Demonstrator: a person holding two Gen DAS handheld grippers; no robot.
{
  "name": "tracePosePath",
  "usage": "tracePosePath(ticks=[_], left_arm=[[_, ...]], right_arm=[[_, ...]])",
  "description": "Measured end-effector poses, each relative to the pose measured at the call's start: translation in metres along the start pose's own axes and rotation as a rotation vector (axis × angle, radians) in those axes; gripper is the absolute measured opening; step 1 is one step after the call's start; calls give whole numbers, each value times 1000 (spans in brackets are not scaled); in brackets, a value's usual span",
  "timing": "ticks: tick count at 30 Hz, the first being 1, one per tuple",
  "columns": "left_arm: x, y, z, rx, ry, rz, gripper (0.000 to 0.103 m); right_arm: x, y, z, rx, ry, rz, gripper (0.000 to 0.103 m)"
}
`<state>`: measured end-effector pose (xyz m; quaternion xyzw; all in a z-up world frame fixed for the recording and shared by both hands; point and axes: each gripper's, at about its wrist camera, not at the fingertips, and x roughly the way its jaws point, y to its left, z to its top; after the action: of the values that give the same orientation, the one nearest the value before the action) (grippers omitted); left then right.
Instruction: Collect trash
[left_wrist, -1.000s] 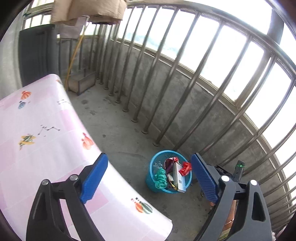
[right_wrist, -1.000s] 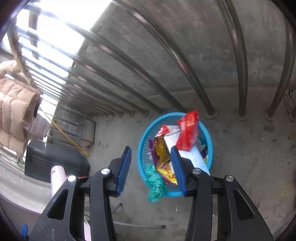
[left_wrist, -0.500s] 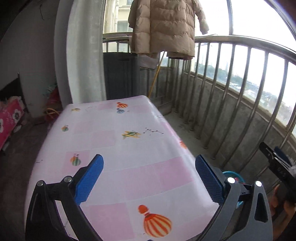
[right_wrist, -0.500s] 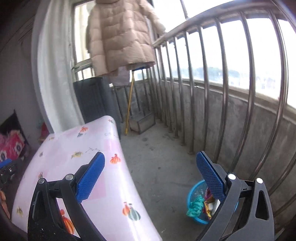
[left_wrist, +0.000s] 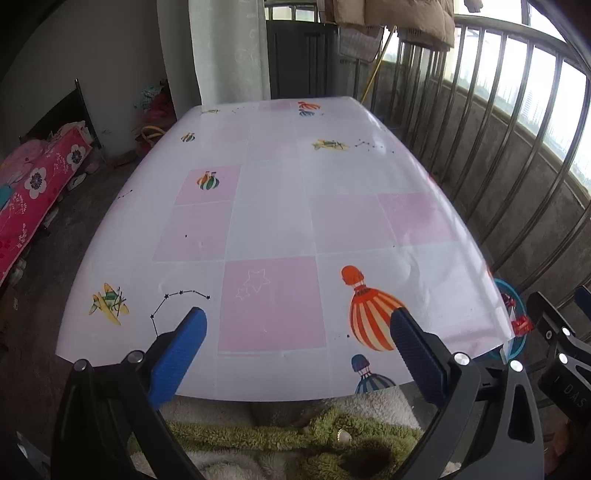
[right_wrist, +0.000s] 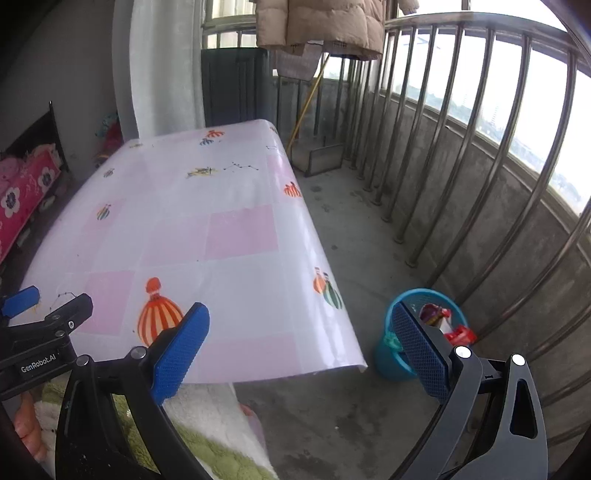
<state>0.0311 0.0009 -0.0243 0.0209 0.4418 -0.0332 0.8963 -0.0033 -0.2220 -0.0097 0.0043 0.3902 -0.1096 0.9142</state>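
Basket (right_wrist: 384, 360), blue, on floor w/ wrappers (right_wrist: 456, 332) inside, left claw (left_wrist: 299, 338) & right claw (right_wrist: 301, 339) both spread, empty

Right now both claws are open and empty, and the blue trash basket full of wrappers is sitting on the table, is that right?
Not quite. The blue trash basket stands on the concrete floor beside the table, near the railing, not on it; the right wrist view shows this. The rest holds: the left claw and right claw are both open and empty, and the basket holds wrappers.
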Motion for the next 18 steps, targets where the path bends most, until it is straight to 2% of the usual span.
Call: tracePosePath(ticks=[5, 10, 18], left_arm=[[-1, -2, 1, 5, 0, 36, 97], [2, -7, 1, 29, 18, 39, 97], [4, -13, 1, 43, 27, 27, 97]], right_arm=[[8, -5, -4, -18, 46, -59, 95], [6, -15, -13, 32, 89, -63, 95], [3, -16, -19, 30, 94, -68, 95]])
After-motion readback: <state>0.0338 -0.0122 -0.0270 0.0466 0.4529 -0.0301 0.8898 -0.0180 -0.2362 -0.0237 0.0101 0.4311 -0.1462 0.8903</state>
